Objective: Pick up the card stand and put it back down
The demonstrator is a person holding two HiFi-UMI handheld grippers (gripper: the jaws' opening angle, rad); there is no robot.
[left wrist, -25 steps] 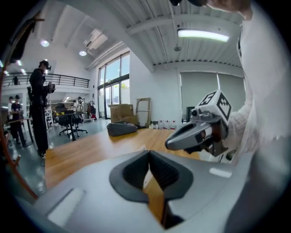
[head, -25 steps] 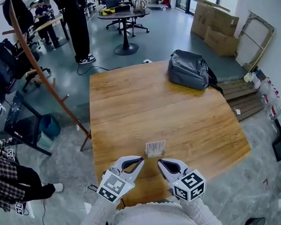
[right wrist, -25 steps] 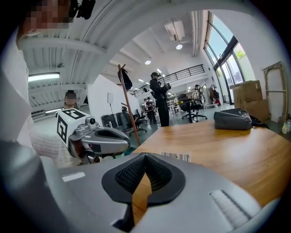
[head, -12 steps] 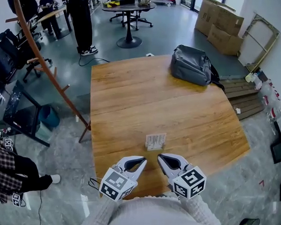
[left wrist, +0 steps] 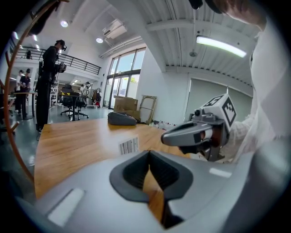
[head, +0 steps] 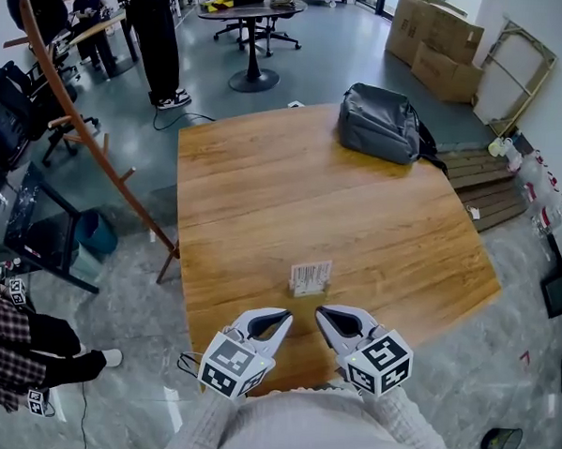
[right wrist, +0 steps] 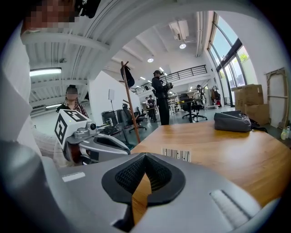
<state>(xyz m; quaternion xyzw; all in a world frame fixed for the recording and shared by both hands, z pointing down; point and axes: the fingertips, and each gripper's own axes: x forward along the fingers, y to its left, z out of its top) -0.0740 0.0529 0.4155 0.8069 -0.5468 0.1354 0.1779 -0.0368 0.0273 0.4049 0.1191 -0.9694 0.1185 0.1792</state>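
The card stand (head: pixel 310 278) is a small clear holder with a white barcode card. It stands upright on the wooden table (head: pixel 264 190), near the front edge. My left gripper (head: pixel 283 317) and right gripper (head: pixel 321 313) hover side by side just short of it, both shut and empty, with their tips angled towards each other. In the left gripper view the card stand (left wrist: pixel 128 145) shows beyond my shut left gripper (left wrist: pixel 149 154), with the right gripper (left wrist: pixel 195 135) alongside. The right gripper view has the card stand (right wrist: pixel 176 154) just past my right gripper (right wrist: pixel 145 157).
A grey bag (head: pixel 380 125) lies at the table's far right corner. A wooden coat rack (head: pixel 88 134) leans at the left of the table. Cardboard boxes (head: pixel 441 44) stand at the back right. A person (head: pixel 159 34) stands beyond the table, near a round table (head: pixel 250 15).
My left gripper has dipped a little and rolled slightly. The right gripper and the card stand have kept still. Both grippers stay shut.
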